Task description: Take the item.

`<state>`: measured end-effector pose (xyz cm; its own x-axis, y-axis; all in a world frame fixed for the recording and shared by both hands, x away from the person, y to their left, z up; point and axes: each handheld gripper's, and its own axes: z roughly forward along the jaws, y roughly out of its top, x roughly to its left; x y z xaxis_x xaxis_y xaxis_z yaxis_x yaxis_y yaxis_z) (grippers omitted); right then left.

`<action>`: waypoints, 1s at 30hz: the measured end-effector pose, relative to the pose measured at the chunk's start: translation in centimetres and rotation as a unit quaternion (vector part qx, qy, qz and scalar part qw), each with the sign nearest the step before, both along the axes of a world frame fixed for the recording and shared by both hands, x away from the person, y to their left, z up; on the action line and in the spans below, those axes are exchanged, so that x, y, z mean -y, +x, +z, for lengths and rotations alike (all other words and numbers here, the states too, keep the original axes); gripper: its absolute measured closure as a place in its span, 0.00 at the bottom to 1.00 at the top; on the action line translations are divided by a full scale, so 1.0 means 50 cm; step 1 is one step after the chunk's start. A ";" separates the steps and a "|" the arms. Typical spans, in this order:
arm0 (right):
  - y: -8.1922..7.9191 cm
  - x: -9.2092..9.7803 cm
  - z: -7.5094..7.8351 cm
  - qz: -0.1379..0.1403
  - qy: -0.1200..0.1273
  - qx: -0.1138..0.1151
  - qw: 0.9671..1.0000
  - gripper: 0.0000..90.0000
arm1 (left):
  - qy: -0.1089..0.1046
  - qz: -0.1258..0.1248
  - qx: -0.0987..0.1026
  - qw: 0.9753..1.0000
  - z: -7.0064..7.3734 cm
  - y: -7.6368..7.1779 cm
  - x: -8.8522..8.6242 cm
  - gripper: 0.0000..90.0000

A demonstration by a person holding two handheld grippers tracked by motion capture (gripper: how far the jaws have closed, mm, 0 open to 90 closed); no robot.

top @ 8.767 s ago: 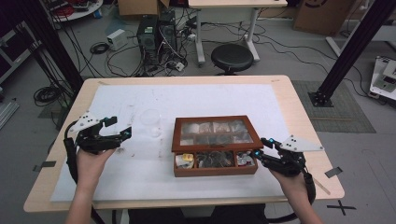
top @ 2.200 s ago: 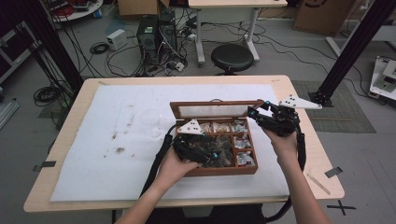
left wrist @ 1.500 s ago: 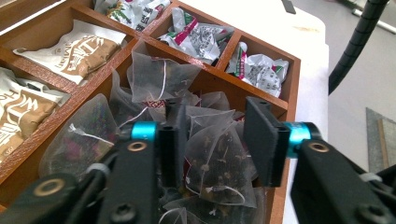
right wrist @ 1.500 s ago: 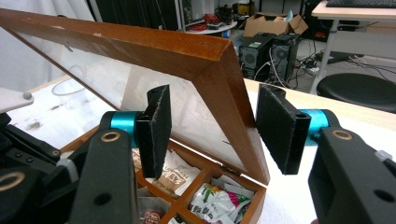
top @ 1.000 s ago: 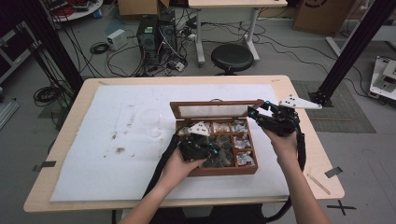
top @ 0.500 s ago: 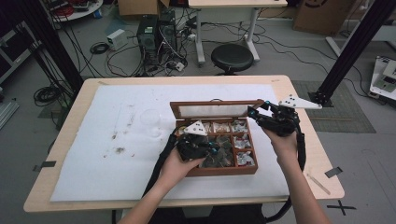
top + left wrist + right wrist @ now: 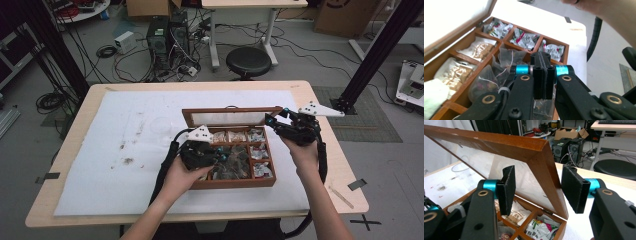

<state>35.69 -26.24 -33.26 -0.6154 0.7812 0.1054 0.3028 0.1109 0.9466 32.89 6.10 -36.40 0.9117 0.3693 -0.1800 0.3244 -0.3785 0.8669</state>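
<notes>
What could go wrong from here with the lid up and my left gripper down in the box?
The right gripper stands open around the lid edge, not clamping it, so the lid could drop onto the left gripper. The left gripper's jaws look shut over the clear tea bags; if they caught only a thin corner, lifting may tear or drop one.

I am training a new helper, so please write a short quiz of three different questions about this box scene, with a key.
1. True or false: the lid of the wooden box is raised.
2. The left gripper jaws are: A) wide open B) pressed together
3. Fill in: the right gripper jaws stand on both sides of the lid's ____.

Key: 1 true; 2 B; 3 side edge, without touching it. The left gripper is above clear tea bags.
</notes>
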 end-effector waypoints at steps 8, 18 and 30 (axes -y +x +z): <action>0.001 0.000 0.000 0.000 0.000 0.000 1.000 0.52 | -0.004 -0.001 0.017 1.000 0.041 -0.010 -0.024 0.99; 0.001 0.000 0.000 0.000 0.000 0.000 1.000 0.52 | -0.004 0.013 0.034 0.999 0.079 -0.017 -0.067 0.99; 0.002 0.000 -0.001 -0.001 0.000 0.001 1.000 0.52 | 0.002 0.037 0.040 0.999 0.100 -0.020 -0.131 0.99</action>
<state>35.77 -26.22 -33.29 -0.6144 0.7821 0.1047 0.3020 0.1105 0.9469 31.87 12.65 -31.41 0.8937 0.4361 -0.1053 0.2808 -0.3608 0.8894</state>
